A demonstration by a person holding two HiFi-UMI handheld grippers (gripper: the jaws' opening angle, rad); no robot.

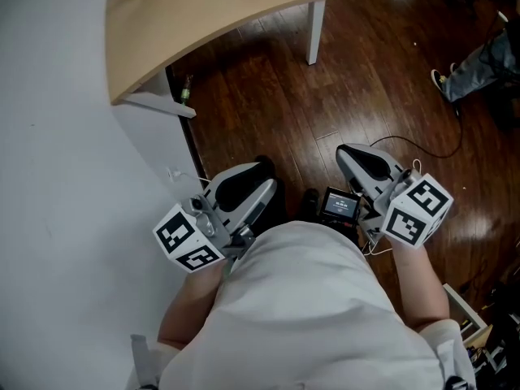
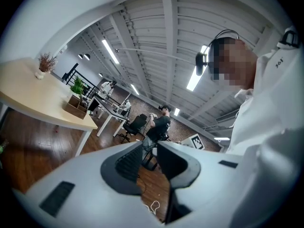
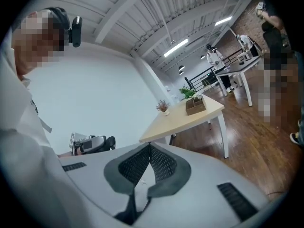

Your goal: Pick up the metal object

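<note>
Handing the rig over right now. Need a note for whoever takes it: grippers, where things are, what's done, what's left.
Left gripper: jaws apart, nothing between them.
Right gripper: jaws together, empty.
Both are held low at the person's waist, over the dark wooden floor. The pale wooden table is ahead.
On the table: a small brown wooden box and a small potted dried sprig. No metal object shows in any view.
Done: nothing picked up.
Left: find the metal object, reach, grasp, lift.
</note>
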